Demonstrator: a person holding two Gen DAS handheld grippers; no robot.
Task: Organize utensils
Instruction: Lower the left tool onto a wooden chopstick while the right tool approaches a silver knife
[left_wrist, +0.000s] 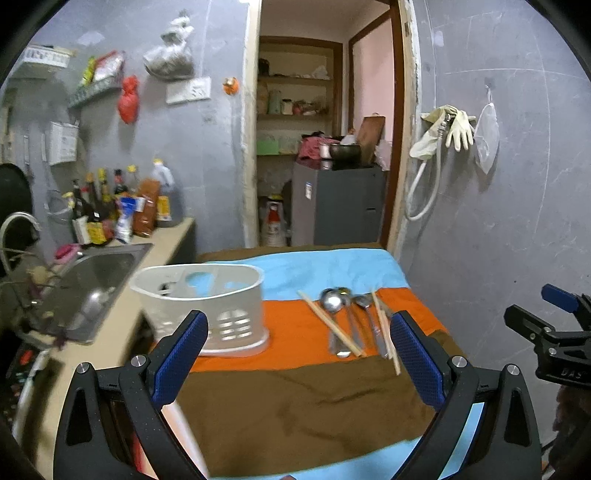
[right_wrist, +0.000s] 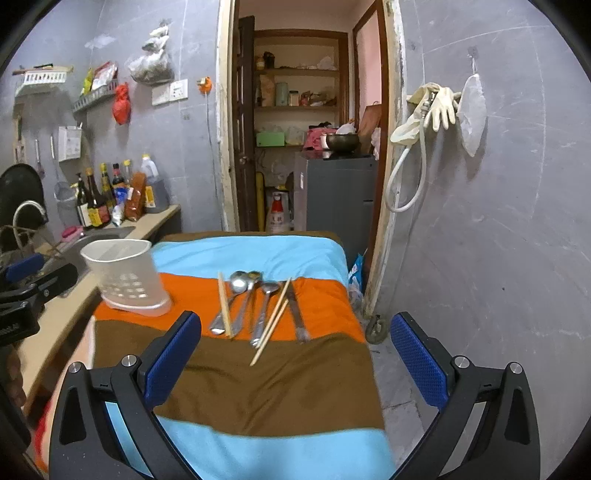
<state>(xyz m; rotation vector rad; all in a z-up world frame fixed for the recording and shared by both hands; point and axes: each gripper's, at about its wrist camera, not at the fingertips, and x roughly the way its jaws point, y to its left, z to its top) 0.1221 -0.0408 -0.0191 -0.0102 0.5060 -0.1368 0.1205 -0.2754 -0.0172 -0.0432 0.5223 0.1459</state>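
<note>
Left tool wide, nothing held, hovering over the near brown band of the striped cloth on the desk. Right tool also wide, nothing held. Farther out on the orange band: spoons, loose chopsticks and a knife, lying side by side. White utensil holder upright at far left, beside the sink.
</note>
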